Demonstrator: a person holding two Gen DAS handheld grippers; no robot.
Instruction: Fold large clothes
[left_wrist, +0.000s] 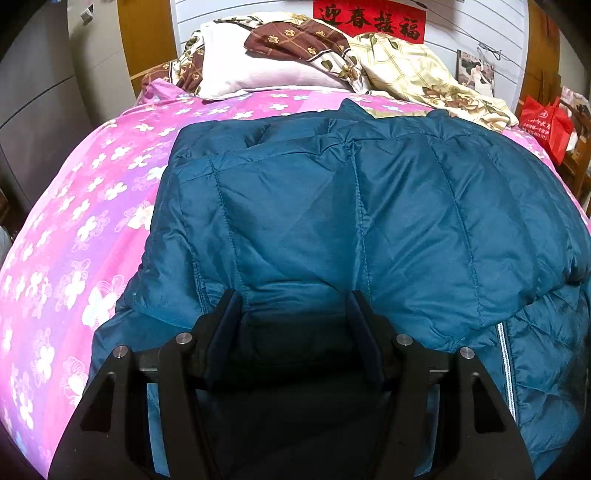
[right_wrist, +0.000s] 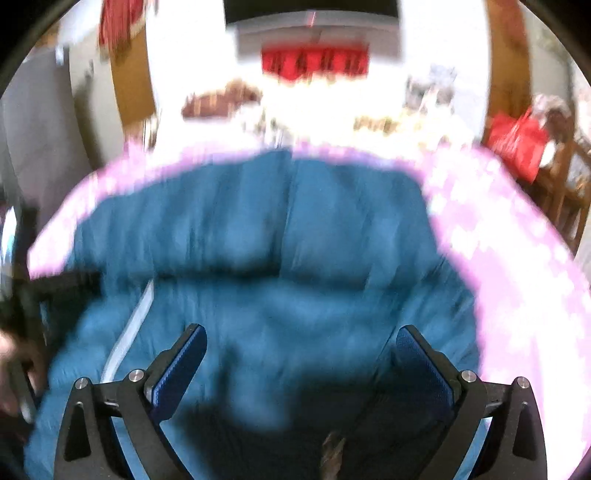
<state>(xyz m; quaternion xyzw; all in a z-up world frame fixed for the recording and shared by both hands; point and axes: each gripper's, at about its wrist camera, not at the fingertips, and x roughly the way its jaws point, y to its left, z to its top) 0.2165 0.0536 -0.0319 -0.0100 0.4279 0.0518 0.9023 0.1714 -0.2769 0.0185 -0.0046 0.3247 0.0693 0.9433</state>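
The teal quilted jacket (left_wrist: 369, 206) lay on the bed, on a pink floral bedspread (left_wrist: 74, 221), with its long axis running left to right across the left wrist view. A folded panel covered the upper layer; its fold edge ran near the right, where a pale zipper strip (left_wrist: 504, 354) showed on the layer beneath. The shell was smooth, slightly glossy fabric, stitched into puffy vertical channels — creased and padded. Pillows (left_wrist: 258, 66) and a patterned quilt (left_wrist: 406, 70) sat at the far end of the bed, and a red bag (left_wrist: 546, 122) stood far right.

The left tool (left_wrist: 293, 299) pointed steeply down at the near edge of the jacket, jaws roughly half spread, with a puffed fold of fabric between its pads; whether they pressed on it could not be told.

The right tool (right_wrist: 301, 343) hovered above the jacket, jaws wide apart and empty. That view was motion-blurred.
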